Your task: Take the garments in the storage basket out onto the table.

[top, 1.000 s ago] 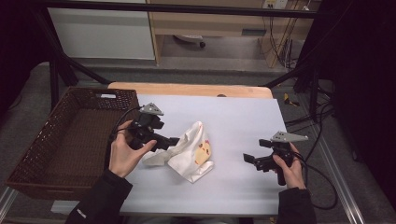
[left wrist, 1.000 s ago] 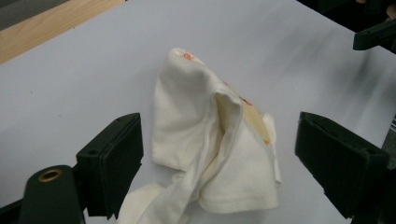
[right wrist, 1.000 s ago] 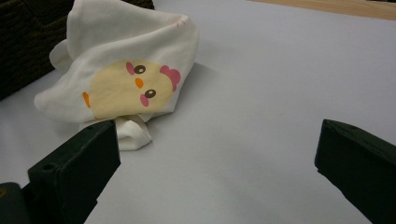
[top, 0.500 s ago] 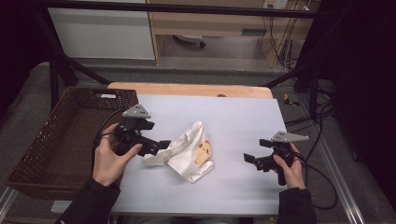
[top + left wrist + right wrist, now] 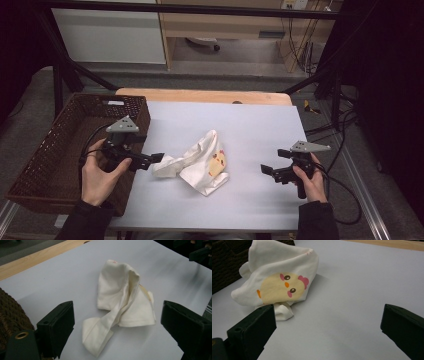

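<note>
Two grippers on the white table (image 5: 260, 130), both spread wide with nothing between the jaws. Left gripper (image 5: 157, 158) at the table's left edge, right beside the wicker basket (image 5: 60, 145), tips nearly touching the trailing end of a crumpled white cloth with a yellow chick print (image 5: 200, 160). Same cloth straight ahead of the left jaws (image 5: 120, 305), bunched and partly folded over itself. Right gripper (image 5: 265, 170) well apart from it, chick face up and to the left of its jaws (image 5: 280, 286).
</note>
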{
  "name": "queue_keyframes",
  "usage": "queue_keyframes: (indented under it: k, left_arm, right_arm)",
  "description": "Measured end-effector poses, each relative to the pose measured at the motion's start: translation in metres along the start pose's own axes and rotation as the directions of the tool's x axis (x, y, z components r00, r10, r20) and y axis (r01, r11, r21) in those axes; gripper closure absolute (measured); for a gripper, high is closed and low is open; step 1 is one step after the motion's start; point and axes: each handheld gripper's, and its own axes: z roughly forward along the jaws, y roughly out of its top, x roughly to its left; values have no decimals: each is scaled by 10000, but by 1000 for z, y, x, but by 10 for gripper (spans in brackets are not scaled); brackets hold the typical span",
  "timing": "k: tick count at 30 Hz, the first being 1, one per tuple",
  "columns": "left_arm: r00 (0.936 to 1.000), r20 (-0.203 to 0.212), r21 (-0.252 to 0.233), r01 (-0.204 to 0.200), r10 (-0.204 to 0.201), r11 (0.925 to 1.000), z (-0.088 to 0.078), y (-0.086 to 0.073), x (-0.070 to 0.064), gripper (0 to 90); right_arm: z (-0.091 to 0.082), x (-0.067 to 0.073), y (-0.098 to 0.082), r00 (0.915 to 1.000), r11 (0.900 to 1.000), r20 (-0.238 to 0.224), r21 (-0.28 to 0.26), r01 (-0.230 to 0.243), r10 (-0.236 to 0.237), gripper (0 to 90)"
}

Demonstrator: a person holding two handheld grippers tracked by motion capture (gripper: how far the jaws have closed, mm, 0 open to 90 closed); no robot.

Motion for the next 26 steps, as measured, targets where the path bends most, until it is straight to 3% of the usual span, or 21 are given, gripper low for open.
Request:
queue_keyframes:
  k: [13, 26]
  left_arm:
    - [9990, -259, -27, 360, -361, 9993, -7, -33, 27, 120]
    - [9967, -468, 93, 667, -662, 9977, -10, -53, 44, 120]
  right_arm:
    - [1, 0, 0, 10000, 9999, -12, 110, 17, -17, 7]
    - [1, 1, 0, 10000, 9999, -26, 117, -11, 11, 7]
